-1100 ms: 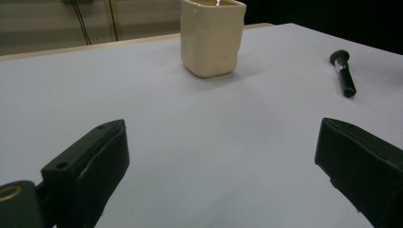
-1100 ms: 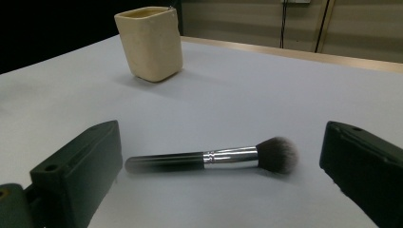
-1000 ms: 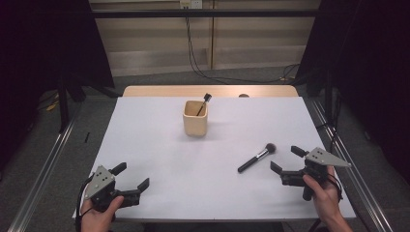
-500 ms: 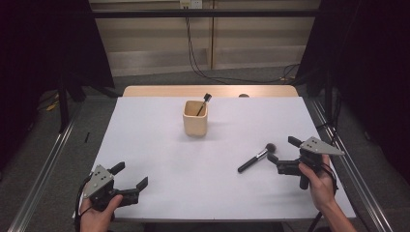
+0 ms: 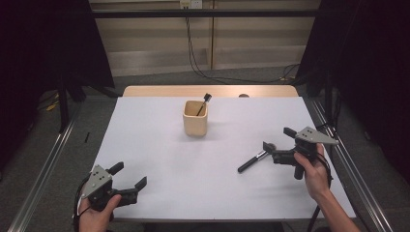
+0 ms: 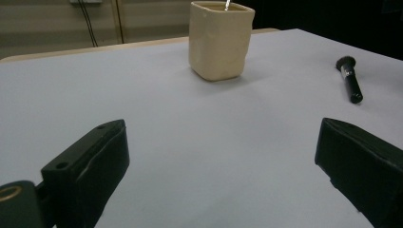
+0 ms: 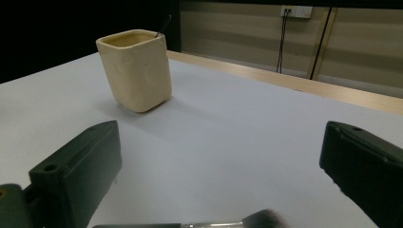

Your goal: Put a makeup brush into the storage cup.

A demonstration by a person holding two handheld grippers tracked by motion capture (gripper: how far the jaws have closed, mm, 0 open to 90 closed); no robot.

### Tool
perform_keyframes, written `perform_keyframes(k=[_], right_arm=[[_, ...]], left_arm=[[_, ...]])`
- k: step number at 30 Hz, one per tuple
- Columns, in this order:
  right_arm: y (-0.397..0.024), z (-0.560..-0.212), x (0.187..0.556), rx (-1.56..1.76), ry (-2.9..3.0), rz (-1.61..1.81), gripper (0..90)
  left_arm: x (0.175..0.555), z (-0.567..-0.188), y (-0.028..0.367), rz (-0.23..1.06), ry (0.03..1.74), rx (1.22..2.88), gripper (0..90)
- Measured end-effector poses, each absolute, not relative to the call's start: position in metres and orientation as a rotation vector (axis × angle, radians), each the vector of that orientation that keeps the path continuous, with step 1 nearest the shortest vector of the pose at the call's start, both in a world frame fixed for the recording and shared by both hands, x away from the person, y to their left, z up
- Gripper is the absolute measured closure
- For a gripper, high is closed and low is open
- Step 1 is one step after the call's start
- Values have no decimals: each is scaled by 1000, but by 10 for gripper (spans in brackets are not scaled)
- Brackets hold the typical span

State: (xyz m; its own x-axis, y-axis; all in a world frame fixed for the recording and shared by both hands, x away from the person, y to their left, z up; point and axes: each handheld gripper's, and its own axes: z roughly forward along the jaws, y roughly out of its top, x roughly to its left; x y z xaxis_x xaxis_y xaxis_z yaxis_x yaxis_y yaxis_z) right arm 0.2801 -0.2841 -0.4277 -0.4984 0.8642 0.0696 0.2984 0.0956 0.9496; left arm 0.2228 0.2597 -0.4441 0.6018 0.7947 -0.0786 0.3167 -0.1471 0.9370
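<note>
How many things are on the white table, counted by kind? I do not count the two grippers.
Makeup brushes: 2, one lying on the table, one standing in the cup
Cream cups: 1
Total: 3

Right gripper (image 5: 277, 142), jaws apart, beside brush (image 5: 255, 160).

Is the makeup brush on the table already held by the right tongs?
No. The brush lies flat on the table; the right tongs are open above its bristle end.

Cream cup (image 5: 195, 119), black brush (image 5: 255, 161)
</note>
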Motion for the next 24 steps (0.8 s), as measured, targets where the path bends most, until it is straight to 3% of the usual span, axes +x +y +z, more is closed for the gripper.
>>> perform_keyframes(k=[24], right_arm=[[-254, -414, 338, 1135, 1872, 1407, 0]], left_arm=[[225, -444, 263, 534, 927, 1706, 40]])
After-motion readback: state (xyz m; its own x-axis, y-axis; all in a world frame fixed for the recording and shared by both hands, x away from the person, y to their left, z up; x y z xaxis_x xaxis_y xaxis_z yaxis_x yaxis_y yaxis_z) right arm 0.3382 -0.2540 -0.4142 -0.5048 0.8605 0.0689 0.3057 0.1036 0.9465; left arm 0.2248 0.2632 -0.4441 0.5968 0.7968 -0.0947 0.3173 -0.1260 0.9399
